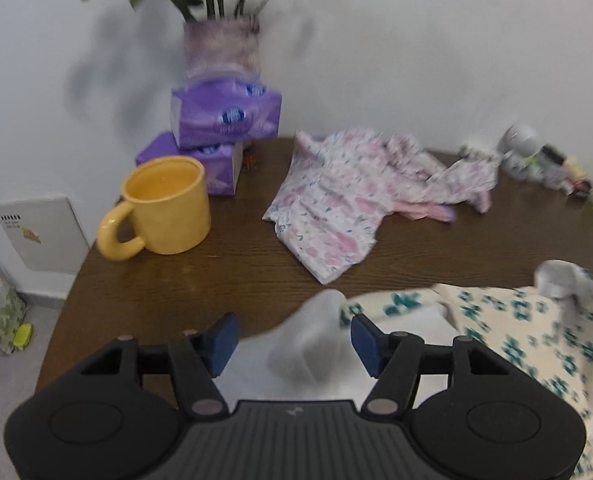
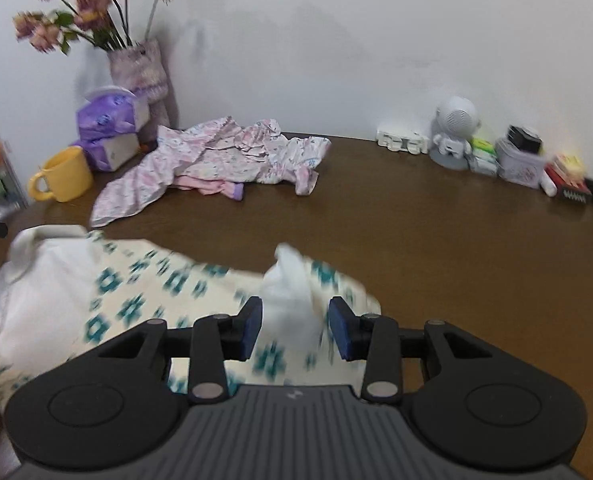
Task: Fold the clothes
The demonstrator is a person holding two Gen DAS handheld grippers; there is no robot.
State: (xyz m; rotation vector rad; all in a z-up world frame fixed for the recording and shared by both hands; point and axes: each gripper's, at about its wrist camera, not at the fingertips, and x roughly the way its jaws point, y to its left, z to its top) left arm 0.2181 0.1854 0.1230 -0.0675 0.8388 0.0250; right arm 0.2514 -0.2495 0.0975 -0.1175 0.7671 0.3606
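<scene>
Careful — the cream cotton garment with teal flower print (image 2: 128, 300) lies loose on the dark wooden table (image 2: 436, 240); its raised white peaks could snag and undo your fold; your left gripper (image 1: 294, 340) and right gripper (image 2: 296, 328) stand parted — pads clear, holding nothing.

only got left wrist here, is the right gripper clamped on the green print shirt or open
Observer: Open. The right gripper has its jaws apart, with a white fold of the green print shirt standing up between them and the pads not pressing it.
Operator: where does the shirt end on that side
Observer: Just beyond the right gripper. Past that edge there is only bare wood of the table.
</scene>
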